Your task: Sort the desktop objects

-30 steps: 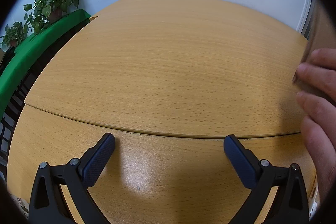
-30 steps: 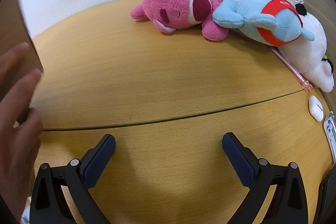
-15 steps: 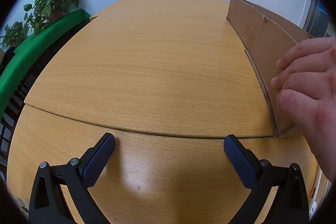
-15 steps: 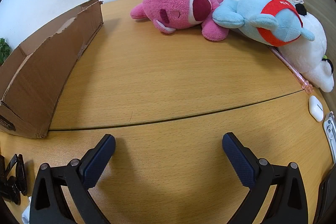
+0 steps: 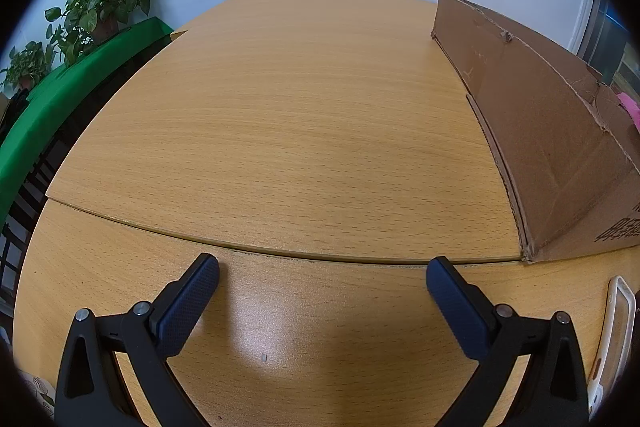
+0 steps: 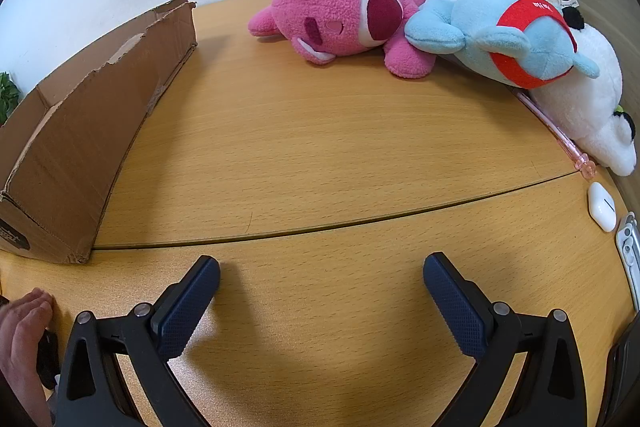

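Plush toys (image 6: 420, 27) are what I judge I must sort, and they lie far ahead and to the right of my right gripper (image 6: 320, 291), heaped against the back wall: a pink one (image 6: 340, 19), a blue one with a red band (image 6: 508, 39) leaning on it, and a white one (image 6: 592, 111) under and behind.

Nearest to me, both grippers rest low over the table (image 6: 320, 155) with jaws spread wide and nothing between them; the left gripper (image 5: 320, 291) faces bare wood. Just left of my right gripper a hand (image 6: 24, 339) rests at the table's near edge, touching something dark I cannot identify.

Further out, a cardboard box (image 6: 80, 115) stands between the two grippers, right of the left one and left of the right one, its open top up. I take it as the bin for the toys, set within reach of either side.

At the right edge, near my right gripper, lie a small white case (image 6: 602, 207) and a thin pink pen (image 6: 556, 131) beside the white toy.

Open room is generous: the whole middle of the table between the right gripper and the toys is bare, so I judge a straight reach is free. The box wall and the right-hand clutter are the edges to mind.
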`<state>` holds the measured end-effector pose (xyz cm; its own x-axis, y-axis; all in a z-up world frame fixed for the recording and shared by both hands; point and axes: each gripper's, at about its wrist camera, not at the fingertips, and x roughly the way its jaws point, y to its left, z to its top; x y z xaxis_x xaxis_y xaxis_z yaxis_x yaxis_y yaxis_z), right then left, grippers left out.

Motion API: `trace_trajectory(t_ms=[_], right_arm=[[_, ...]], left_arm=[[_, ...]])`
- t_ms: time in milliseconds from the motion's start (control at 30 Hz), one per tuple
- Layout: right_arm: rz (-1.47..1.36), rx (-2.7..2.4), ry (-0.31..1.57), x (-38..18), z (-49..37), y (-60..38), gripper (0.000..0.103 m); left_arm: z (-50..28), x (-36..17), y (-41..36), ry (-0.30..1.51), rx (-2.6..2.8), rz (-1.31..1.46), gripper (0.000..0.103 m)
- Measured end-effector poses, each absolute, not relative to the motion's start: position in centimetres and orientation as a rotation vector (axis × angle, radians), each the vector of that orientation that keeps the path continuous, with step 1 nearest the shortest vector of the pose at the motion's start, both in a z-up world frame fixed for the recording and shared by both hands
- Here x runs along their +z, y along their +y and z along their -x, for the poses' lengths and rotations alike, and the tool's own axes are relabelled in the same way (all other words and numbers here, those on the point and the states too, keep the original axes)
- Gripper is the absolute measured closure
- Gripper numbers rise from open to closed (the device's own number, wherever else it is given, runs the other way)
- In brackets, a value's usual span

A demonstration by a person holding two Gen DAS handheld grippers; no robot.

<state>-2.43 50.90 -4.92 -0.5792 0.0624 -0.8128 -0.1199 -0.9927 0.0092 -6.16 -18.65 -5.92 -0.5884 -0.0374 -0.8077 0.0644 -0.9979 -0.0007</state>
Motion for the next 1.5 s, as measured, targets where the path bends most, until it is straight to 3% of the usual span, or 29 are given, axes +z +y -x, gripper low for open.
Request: trace_trajectory(t_ms=[1133, 1267, 1333, 1500], right_arm=[[1.376, 2.680, 0.112, -4.8, 2.5, 50.5, 0.000], [1.481, 2.657, 0.106, -4.8, 2.0, 50.3, 0.000], [1.440, 2.703, 0.099, -3.7, -0.7, 49.7, 0.000], [1.159, 2.917, -0.126, 3.0, -9.7, 45.3, 0.000]], left_arm=[[6.2, -6.0, -18.7, 0.047, -2.750, -1.396, 0.000], [6.2, -6.0, -18.7, 0.047, -2.750, -1.396, 0.000], [6.2, -6.0, -18.7, 0.047, -2.750, -1.395, 0.000], [6.3, -6.0, -18.6, 0.041, -2.754, -1.398, 0.000]])
